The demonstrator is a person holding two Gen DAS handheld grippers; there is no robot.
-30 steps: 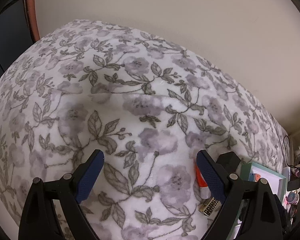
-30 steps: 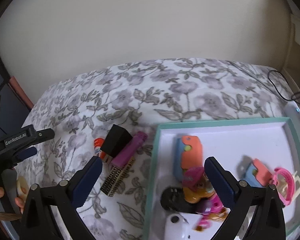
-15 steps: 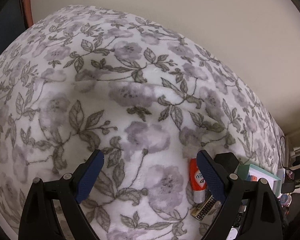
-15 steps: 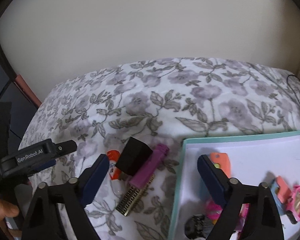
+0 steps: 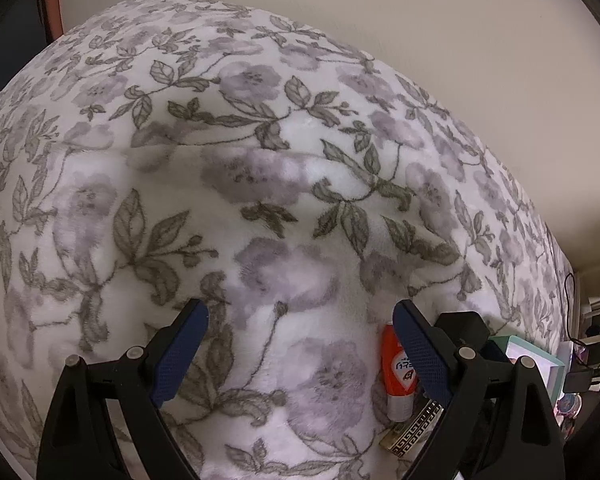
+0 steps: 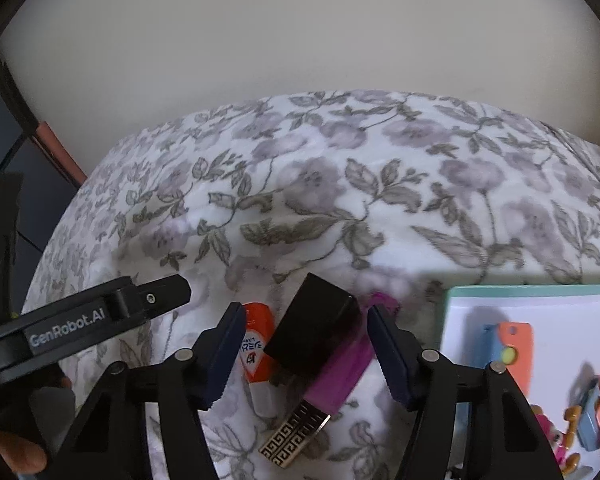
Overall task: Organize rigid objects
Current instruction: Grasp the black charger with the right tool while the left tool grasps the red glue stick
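A black box [image 6: 314, 326], an orange glue stick [image 6: 256, 350] and a purple tube with a gold patterned end [image 6: 332, 376] lie together on the floral blanket [image 6: 340, 184]. My right gripper [image 6: 304, 314] is open, its jaws on either side of the black box without touching it. My left gripper [image 5: 300, 314] is open and empty over bare blanket; the glue stick [image 5: 398, 368] and black box [image 5: 466, 326] sit by its right finger [image 5: 420, 348]. The left gripper [image 6: 156, 296] also shows in the right wrist view.
A teal-rimmed white tray [image 6: 540, 292] at the right holds several small toys, among them an orange and blue one [image 6: 510, 344]. Its corner shows in the left wrist view [image 5: 536, 356]. A beige wall [image 6: 300, 40] stands behind the blanket. Cables lie at the far right.
My right gripper has moved left from over the tray to the black box and the purple tube. My left gripper has shifted a little, bringing the glue stick more into view.
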